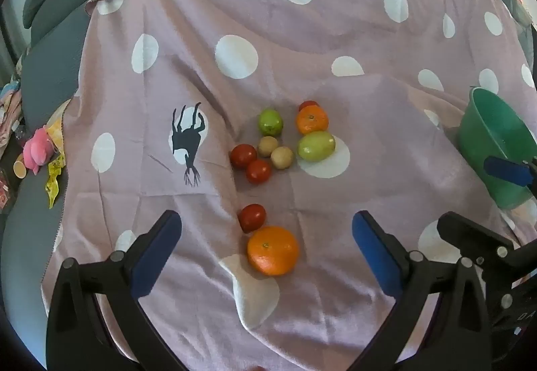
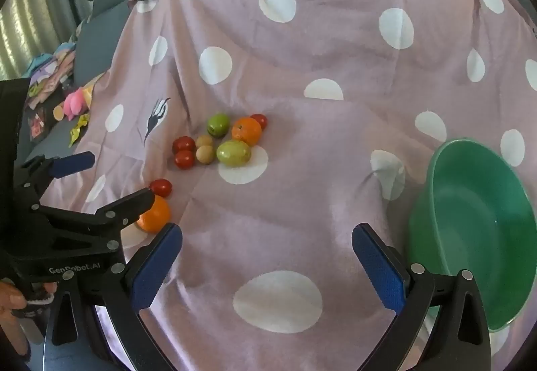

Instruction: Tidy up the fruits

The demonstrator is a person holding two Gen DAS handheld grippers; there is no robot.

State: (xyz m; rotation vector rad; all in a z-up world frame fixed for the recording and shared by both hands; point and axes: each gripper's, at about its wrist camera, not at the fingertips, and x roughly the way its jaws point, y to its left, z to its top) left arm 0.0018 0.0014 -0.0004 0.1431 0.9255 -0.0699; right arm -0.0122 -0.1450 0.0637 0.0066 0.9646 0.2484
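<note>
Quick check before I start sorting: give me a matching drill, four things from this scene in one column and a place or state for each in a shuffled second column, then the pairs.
Column 1
1. near orange
2. green bowl
3. left gripper
4. two tan round fruits

Column 2
A. empty, on the right side of the cloth
B. in the far cluster, between red and green fruits
C. open, holding nothing
D. closest fruit, beside a lone red one

Pairs: 1-D, 2-A, 3-C, 4-B
</note>
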